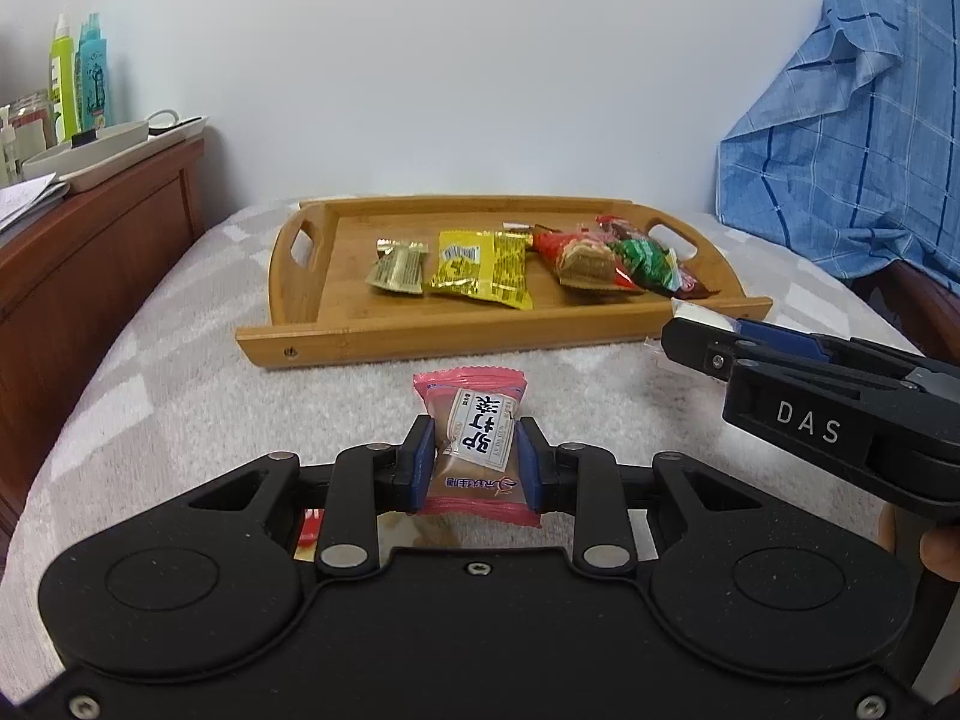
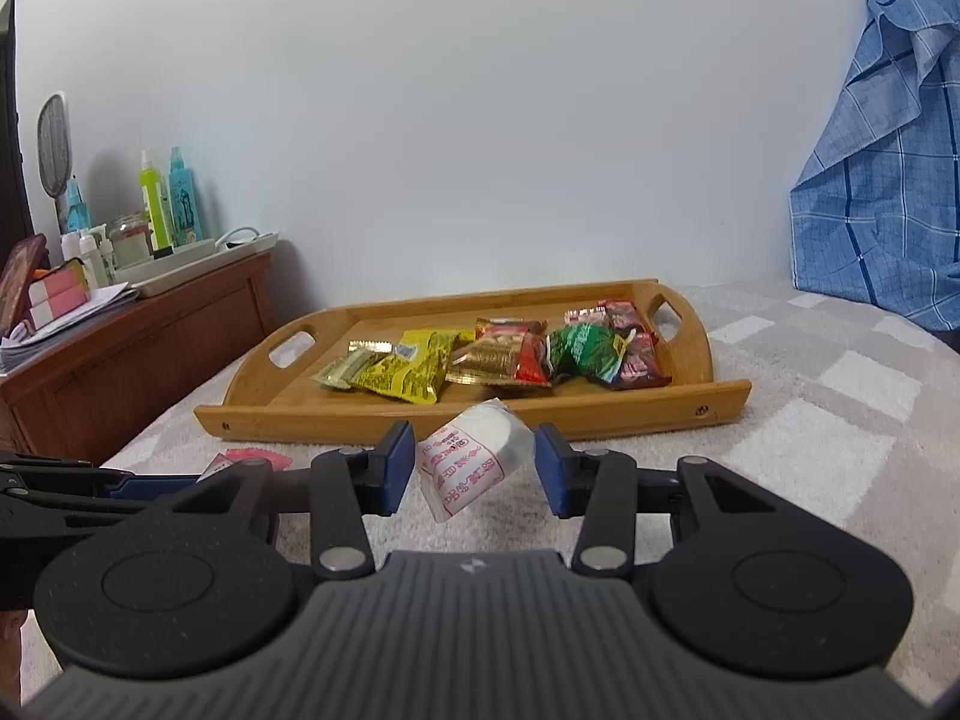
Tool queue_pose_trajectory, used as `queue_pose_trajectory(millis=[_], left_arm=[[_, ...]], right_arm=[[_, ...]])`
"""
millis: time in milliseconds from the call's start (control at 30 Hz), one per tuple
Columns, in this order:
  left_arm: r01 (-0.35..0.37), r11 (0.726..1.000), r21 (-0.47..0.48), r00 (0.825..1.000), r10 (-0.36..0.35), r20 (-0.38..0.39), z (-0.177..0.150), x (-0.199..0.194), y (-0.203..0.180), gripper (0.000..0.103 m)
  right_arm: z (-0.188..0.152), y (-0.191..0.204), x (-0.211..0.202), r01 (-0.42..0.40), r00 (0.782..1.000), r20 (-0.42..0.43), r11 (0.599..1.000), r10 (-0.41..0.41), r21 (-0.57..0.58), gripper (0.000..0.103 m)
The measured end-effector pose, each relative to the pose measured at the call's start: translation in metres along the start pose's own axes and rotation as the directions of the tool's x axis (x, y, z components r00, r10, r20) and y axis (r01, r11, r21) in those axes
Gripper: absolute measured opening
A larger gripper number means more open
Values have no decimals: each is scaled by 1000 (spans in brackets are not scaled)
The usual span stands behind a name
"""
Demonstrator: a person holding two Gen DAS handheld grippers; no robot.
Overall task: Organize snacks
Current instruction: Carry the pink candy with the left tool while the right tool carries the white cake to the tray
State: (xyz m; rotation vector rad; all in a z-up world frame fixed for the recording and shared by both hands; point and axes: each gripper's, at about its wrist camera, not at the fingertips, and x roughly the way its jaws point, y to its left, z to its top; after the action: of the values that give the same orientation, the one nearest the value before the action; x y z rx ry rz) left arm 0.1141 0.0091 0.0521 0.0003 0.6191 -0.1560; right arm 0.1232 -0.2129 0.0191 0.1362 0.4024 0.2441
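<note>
My left gripper is shut on a pink-edged brown snack packet, held over the grey blanket in front of the bamboo tray. My right gripper is open, its blue pads either side of a clear packet with a white snack and apart from it; whether the packet rests on the blanket I cannot tell. The right gripper also shows in the left wrist view. The tray holds several packets: olive, yellow, red-gold, green.
A wooden dresser with a white dish, papers and bottles stands at left. A blue checked cloth hangs at right. A white wall is behind. The tray's left part is bare.
</note>
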Motion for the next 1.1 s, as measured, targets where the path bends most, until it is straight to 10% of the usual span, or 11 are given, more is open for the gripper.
queue_pose_trajectory(millis=[1100], left_arm=[[23,993,-115,999,-19,34,128,85,17,27]], right_arm=[[87,-49,90,-113,993,29,989,111,94,48]])
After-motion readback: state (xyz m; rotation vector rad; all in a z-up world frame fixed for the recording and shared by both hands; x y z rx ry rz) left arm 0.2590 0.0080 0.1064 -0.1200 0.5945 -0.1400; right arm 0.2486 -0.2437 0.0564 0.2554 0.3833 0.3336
